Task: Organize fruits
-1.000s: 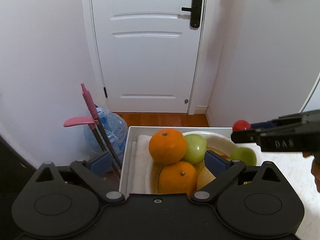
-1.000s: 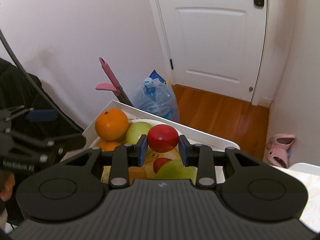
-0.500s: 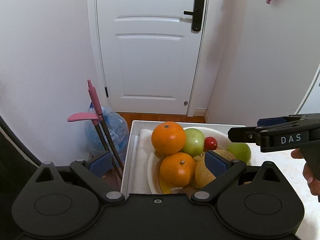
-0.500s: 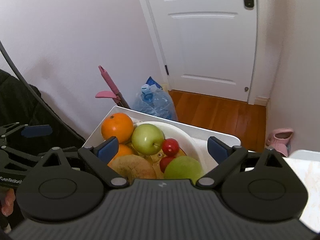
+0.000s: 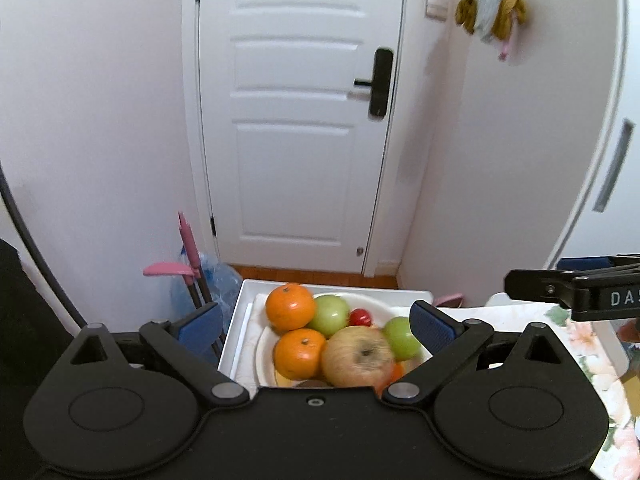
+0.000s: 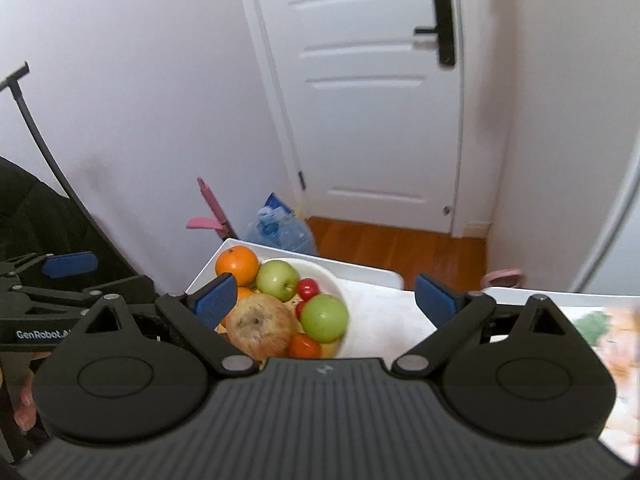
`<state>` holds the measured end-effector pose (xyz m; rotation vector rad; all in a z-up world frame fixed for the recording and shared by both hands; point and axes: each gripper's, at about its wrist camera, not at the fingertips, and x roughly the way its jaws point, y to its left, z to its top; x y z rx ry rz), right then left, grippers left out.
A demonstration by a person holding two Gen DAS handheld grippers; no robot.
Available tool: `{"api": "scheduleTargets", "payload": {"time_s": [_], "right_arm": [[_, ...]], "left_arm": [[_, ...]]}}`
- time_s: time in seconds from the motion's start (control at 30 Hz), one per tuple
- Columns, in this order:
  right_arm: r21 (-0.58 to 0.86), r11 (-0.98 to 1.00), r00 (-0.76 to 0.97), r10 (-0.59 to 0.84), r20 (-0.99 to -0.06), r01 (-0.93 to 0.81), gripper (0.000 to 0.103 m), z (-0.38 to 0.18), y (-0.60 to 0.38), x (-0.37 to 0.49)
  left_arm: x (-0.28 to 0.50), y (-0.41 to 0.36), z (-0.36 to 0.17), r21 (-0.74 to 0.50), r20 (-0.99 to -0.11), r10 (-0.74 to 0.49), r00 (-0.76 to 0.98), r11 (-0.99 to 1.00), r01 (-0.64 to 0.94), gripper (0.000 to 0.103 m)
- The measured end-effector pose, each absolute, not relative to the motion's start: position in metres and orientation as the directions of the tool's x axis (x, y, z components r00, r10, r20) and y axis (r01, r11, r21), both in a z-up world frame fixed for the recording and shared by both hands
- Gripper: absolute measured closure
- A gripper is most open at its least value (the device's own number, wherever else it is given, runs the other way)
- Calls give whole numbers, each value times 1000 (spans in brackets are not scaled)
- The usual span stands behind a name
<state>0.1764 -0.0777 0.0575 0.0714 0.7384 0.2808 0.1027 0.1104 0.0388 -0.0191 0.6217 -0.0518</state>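
Note:
A white bowl sits in a white tray and holds a heap of fruit. In it lie two oranges, two green apples, a big russet apple and a small red fruit. My right gripper hovers above and behind the bowl, jaws open wide, nothing between them. My left gripper is open too and empty, back from the bowl's left side. Each wrist view catches the other gripper at its edge: the right gripper and the left gripper.
Behind the tray stand a water bottle and a pink-handled tool against the wall. A white door faces me. A floral cloth covers the table to the right. A pink slipper lies on the wooden floor.
The right gripper let the small red fruit go into the bowl and its jaws went wide. Both grippers have since drawn back and up from the bowl.

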Motion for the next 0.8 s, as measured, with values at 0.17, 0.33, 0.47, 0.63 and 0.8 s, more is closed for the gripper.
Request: {"api": "scheduleTargets", "payload": {"time_s": [0.17,0.33,0.47,0.63,0.8], "right_arm": [[112,981,748,193,-635,-158,0,90,-104,123],[39,997,779,82,-621,-74,0,102,-127,70],[23,1000,776,24,-630,-12,0,101,-146,38],[23,999,765,-14,-644,38,0,94,-161,11],[25,998,752,-32,-658,65,0,87,-169,-6]], "left_arm": [[57,85,69,-17,-521,-31,853,1000,26,0],[24,63,79,-5,-483,-24,875,1000,25,0],[6,47,79,1,-489,-39,872,999,45,0],[-11,28,71,18,-507,-49,860,998,68,0],[-23,15,64,31,-518,-65,853,995,95,0]]}}
